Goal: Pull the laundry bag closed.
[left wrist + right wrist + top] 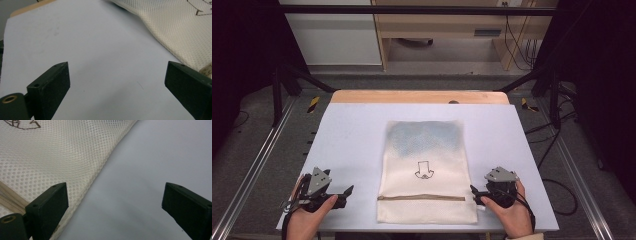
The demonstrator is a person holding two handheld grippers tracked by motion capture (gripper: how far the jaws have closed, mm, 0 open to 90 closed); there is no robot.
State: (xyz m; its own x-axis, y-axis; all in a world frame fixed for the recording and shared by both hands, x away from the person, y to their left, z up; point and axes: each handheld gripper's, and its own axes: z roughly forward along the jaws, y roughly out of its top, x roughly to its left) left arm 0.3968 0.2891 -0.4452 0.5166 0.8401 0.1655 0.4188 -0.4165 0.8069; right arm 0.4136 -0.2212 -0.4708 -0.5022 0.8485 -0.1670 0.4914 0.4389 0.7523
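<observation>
Both hands rested at the near edge of a pale blue table [352, 135], flanking a mesh bag [427, 165]. Grey floor lay beyond. Left gripper [346, 192] and right gripper [474, 192] gaped empty, aimed inward.

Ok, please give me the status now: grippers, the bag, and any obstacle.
Left gripper open, on the table left of mesh bag. Right gripper open, at the bag's right edge. Bag flat, zipper shut. Nothing in the way.
</observation>
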